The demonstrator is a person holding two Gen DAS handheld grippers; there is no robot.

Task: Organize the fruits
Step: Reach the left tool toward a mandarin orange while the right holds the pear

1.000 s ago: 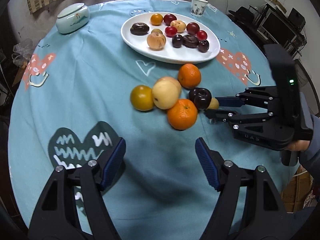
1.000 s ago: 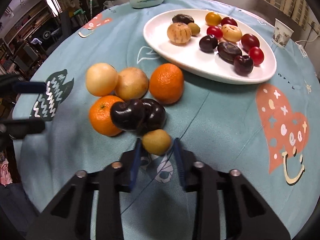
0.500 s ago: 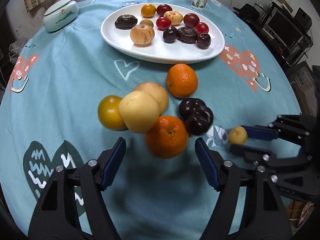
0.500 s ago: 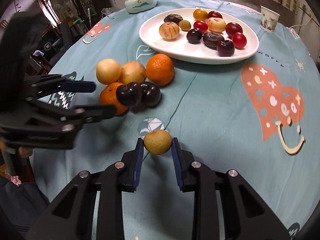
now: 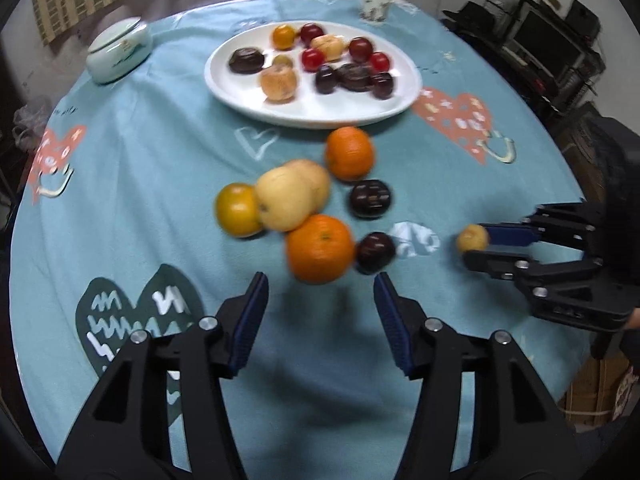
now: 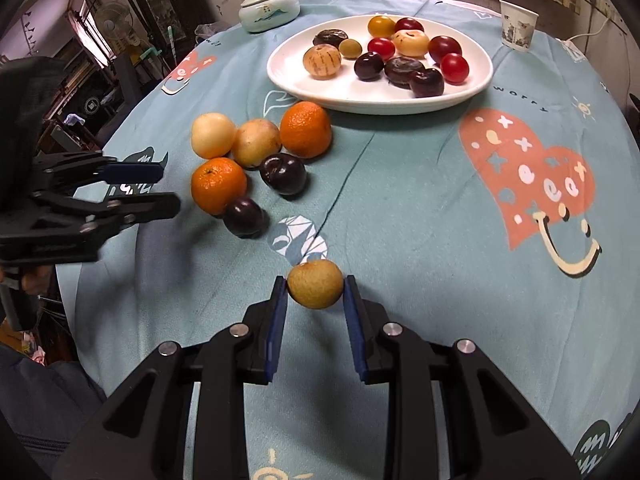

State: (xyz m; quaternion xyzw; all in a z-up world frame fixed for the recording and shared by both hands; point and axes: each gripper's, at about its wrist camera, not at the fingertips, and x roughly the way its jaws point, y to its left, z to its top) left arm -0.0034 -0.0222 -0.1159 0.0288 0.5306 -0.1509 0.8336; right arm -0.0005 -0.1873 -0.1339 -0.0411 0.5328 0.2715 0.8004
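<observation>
Since a second ago, the left gripper (image 5: 318, 308) has slid up behind the near orange (image 5: 320, 249), its jaws now closing with nothing between them yet. From the left wrist, loose fruit clusters near the white plate (image 5: 240, 96) on a teal printed tablecloth (image 5: 140, 152).

From the right wrist, the right gripper (image 6: 315, 292) pinches a small yellow-brown fruit (image 6: 315, 284) at its widest part, above the cloth. It looks light, firm and roundish, so likely to roll. Shelves and a fan crowd the dim room.
</observation>
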